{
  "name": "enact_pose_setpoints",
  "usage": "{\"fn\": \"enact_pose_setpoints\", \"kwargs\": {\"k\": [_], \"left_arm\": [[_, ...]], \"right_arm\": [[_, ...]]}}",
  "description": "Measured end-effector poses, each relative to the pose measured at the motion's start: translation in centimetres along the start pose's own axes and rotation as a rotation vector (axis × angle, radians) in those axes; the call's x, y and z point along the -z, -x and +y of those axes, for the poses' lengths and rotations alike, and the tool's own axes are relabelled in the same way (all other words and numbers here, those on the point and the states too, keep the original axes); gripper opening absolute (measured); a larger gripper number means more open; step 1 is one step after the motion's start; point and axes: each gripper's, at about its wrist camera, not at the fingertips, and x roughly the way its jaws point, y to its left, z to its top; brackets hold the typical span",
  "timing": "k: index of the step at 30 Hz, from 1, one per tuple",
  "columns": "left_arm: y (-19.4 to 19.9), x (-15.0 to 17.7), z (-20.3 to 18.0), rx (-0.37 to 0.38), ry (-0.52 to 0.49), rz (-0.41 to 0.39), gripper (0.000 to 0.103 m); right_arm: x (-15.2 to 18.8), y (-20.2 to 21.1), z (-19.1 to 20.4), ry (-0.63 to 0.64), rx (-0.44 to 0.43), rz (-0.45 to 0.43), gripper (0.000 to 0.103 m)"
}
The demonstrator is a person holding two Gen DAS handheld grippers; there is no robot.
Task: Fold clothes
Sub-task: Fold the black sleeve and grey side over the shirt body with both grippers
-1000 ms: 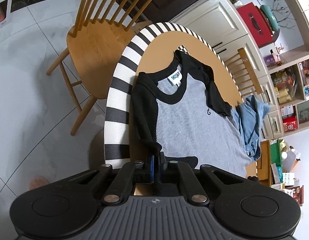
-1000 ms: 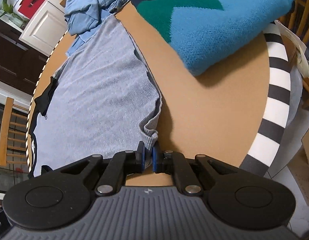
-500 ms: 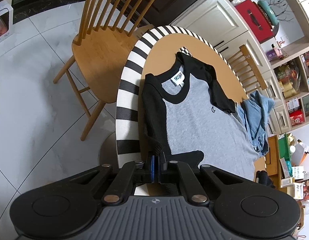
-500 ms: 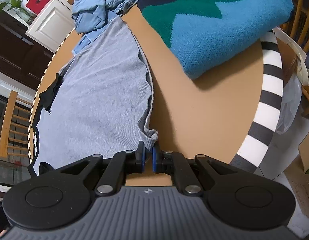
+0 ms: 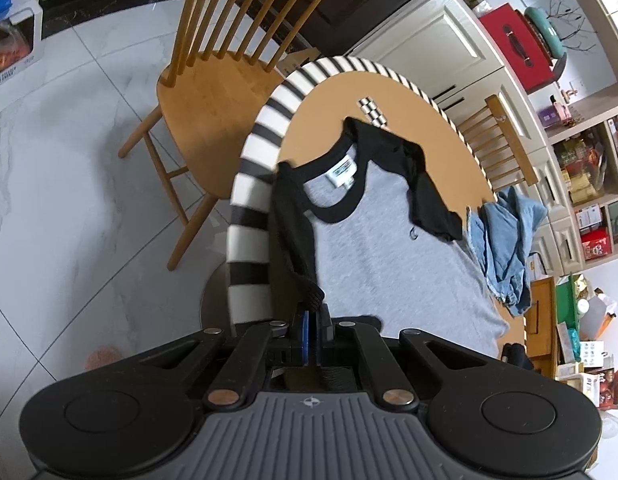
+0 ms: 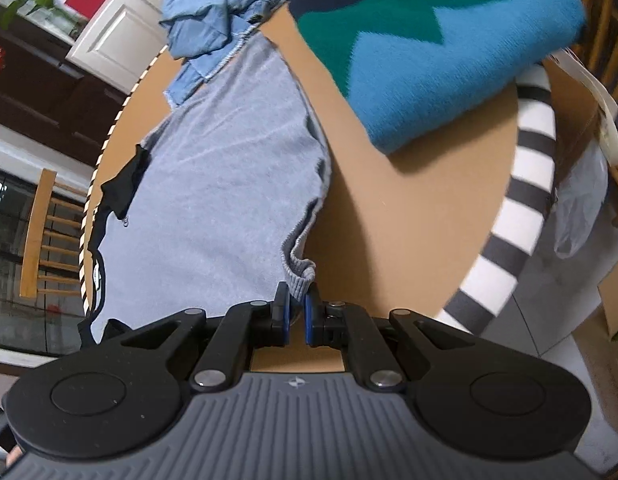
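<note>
Two grippers pinch a grey knit shirt with black sleeves (image 5: 389, 248) spread on the round tan bench (image 5: 329, 120). Left gripper (image 5: 313, 320) fingers clamp a black cuff; right gripper (image 6: 296, 304) fingers, narrowly parted, hold the ribbed hem corner. Far sleeve lies crumpled.

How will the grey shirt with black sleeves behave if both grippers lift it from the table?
The shirt is probably floppy: its hem already bunches where the right gripper pinches it. It looks thin and light, so it should sag between the two held corners. The free black sleeve may dangle, as it lies loosely folded.
</note>
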Motion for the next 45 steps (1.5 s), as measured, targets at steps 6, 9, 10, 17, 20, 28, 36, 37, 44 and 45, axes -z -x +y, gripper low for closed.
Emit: {"fn": "enact_pose_setpoints", "kwargs": {"k": [6, 9, 10, 17, 20, 28, 36, 37, 44, 45], "left_arm": [[-0.1, -1.0, -3.4, -0.041, -0.033, 0.009, 0.003], [-0.1, -1.5, -5.0, -0.053, -0.043, 0.006, 0.003], [-0.2, -1.7, -5.4, -0.056, -0.041, 0.006, 0.003], [-0.8, -4.1, -7.9, -0.068, -0.041, 0.023, 0.003], [-1.6, -5.7, -9.0, -0.069, -0.045, 0.032, 0.003], [-5.4, -10.6, -12.4, -0.095, -0.046, 0.096, 0.004], [-11.0, -14.9, -15.8, -0.135, -0.038, 0.188, 0.004], [-11.8, -15.4, -16.1, -0.139, -0.036, 0.202, 0.004], [-16.3, -18.7, -18.3, -0.153, -0.002, 0.273, 0.004], [-16.9, -19.1, -18.6, -0.155, -0.002, 0.276, 0.004]], "right_arm": [[-2.5, 0.0, 1.7, 0.056, -0.049, 0.028, 0.007], [-3.9, 0.1, 2.3, 0.064, -0.08, 0.04, 0.007], [-4.4, 0.2, 2.4, 0.062, -0.091, 0.045, 0.007], [-7.1, -0.4, 2.5, 0.01, -0.137, 0.073, 0.007], [-8.3, -0.9, 3.1, 0.004, -0.132, 0.07, 0.007], [-12.8, -3.0, 4.8, -0.057, -0.111, 0.073, 0.007], [-16.7, -5.6, 6.9, -0.069, -0.089, 0.071, 0.007], [-17.1, -5.9, 7.1, -0.072, -0.085, 0.073, 0.007], [-20.4, -8.2, 8.0, -0.112, -0.052, 0.074, 0.007], [-20.9, -8.5, 8.1, -0.117, -0.049, 0.072, 0.007]]}}
